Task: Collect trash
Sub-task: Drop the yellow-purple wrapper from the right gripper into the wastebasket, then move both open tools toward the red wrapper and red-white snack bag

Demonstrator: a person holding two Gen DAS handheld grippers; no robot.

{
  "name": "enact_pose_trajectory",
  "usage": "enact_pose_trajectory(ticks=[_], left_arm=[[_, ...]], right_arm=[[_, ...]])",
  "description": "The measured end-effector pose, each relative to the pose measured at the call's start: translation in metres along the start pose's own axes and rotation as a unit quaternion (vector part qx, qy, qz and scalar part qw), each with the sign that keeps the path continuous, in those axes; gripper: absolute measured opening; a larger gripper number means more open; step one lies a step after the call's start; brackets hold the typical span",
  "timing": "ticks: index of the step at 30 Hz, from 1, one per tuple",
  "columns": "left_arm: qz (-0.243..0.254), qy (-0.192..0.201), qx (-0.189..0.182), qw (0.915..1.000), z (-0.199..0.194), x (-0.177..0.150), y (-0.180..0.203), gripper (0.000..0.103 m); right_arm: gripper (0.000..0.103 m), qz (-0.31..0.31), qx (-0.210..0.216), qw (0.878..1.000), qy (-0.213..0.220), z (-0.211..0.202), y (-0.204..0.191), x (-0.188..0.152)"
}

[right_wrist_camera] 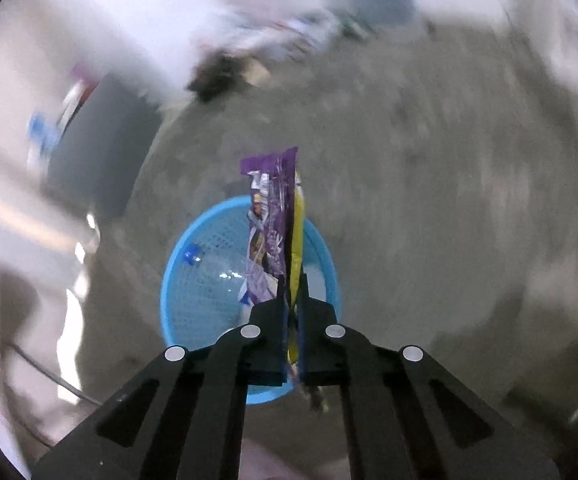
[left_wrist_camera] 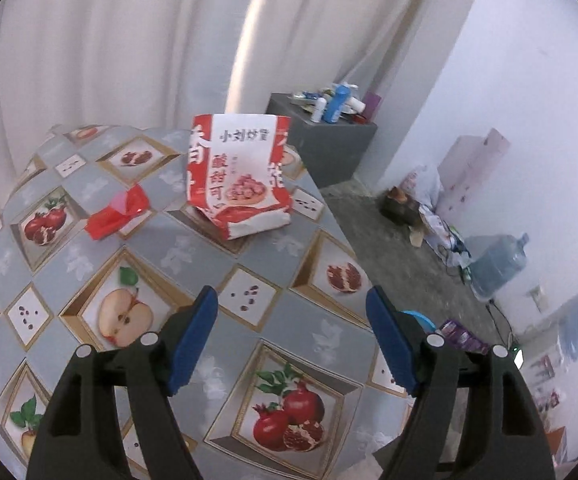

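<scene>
- Seen first from the left wrist camera, the left gripper (left_wrist_camera: pixel 291 312) is hovering above a table (left_wrist_camera: pixel 193 248) with its two blue-padded jaws standing wide apart and nothing between them.
- A tablecloth (left_wrist_camera: pixel 301 320) printed with apples and pomegranates in grey diamonds is covering that table.
- A red and white snack bag (left_wrist_camera: pixel 239 178) with printed characters is standing upright near the far edge of the table, ahead of the open jaws and well apart from them.
- A crumpled red wrapper (left_wrist_camera: pixel 119 212) is lying on the cloth to the left of the bag, close to it but not touching.
- Beyond the table, a dark grey cabinet (left_wrist_camera: pixel 325 148) is carrying bottles and small clutter, and a white curtain (left_wrist_camera: pixel 109 40) is hanging behind everything.
- On the concrete floor at the right, a large water jug (left_wrist_camera: pixel 497 264) is lying on its side against the wall.
- Next, from the right wrist camera, the right gripper (right_wrist_camera: pixel 295 312) is pointing steeply down, with its black jaws clamping the lower end of a purple snack wrapper (right_wrist_camera: pixel 271 216).
- That wrapper, with a yellow strip along its right side, is sticking up and away from the jaws.
- A round blue mesh basket (right_wrist_camera: pixel 193 280) is sitting on the floor directly beneath the held wrapper.
- Everything around the basket is smearing into blur, so nothing else there can be told apart.
</scene>
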State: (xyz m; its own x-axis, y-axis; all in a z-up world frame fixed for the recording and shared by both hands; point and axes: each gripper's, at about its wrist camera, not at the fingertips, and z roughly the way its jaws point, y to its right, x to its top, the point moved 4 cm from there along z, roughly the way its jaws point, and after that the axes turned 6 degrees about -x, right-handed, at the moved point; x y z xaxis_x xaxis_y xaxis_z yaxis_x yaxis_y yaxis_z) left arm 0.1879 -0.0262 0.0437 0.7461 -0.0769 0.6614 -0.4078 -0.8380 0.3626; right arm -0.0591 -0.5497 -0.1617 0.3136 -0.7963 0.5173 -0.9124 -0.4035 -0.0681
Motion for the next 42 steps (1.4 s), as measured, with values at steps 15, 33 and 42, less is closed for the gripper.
enact_pose_trajectory(ticks=[15, 33, 42], left_arm=[[-0.02, -0.007, 0.022, 0.9995, 0.002, -0.006, -0.026, 0.074], [-0.046, -0.016, 0.028, 0.9984, 0.018, -0.009, -0.054, 0.074], [-0.054, 0.002, 0.042, 0.9977, 0.009, -0.004, -0.081, 0.074]], right_arm=[[0.005, -0.276, -0.079, 0.958, -0.006, 0.054, -0.069, -0.053], [0.072, -0.124, -0.017, 0.985, 0.117, -0.098, -0.078, -0.009], [0.078, -0.144, 0.069, 0.97, 0.183, -0.193, -0.17, 0.005]])
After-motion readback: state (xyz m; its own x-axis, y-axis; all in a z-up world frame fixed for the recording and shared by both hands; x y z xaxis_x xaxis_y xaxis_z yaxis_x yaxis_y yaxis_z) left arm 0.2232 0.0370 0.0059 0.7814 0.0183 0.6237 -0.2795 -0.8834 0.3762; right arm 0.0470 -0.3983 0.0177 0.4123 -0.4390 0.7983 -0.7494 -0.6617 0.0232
